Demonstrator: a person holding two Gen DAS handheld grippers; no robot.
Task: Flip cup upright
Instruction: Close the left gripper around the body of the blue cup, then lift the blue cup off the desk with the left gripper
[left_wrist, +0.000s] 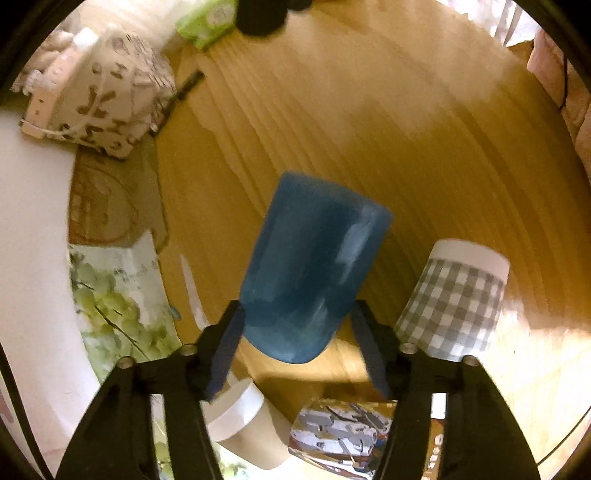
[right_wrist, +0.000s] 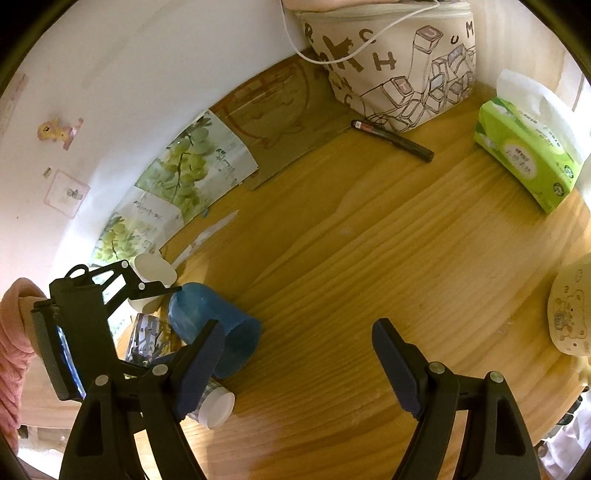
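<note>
Left wrist view: the left claw (left_wrist: 295, 325) is partly closed on the blue cup (left_wrist: 314, 266), one dark blue finger (left_wrist: 227, 354) against each side of the cup near its rim. The cup is translucent blue plastic, smooth-walled and tapered, with pale glare streaks along one side. It is tilted, closed base pointing away from the camera and open end toward the claw. The view does not settle whether any part of it touches the wooden bench (left_wrist: 388, 129).

A grey-and-white checked paper cup (left_wrist: 454, 302) lies just beside the blue cup, on its right in this view. A plain white paper cup (left_wrist: 240, 417) and a cup with a printed pattern (left_wrist: 340, 435) lie nearer the camera than the blue cup, below the claw fingers.

Right wrist view: the right claw (right_wrist: 299, 365) is wide open and holds nothing; it hovers over bare bench (right_wrist: 369, 240) well apart from the blue cup (right_wrist: 218, 328), which appears to its left with its open end facing into the view. A black pen (right_wrist: 391, 140), a green tissue pack (right_wrist: 528, 155) and a printed fabric bag (right_wrist: 395, 74) lie far beyond the blue cup, toward the wall.
</note>
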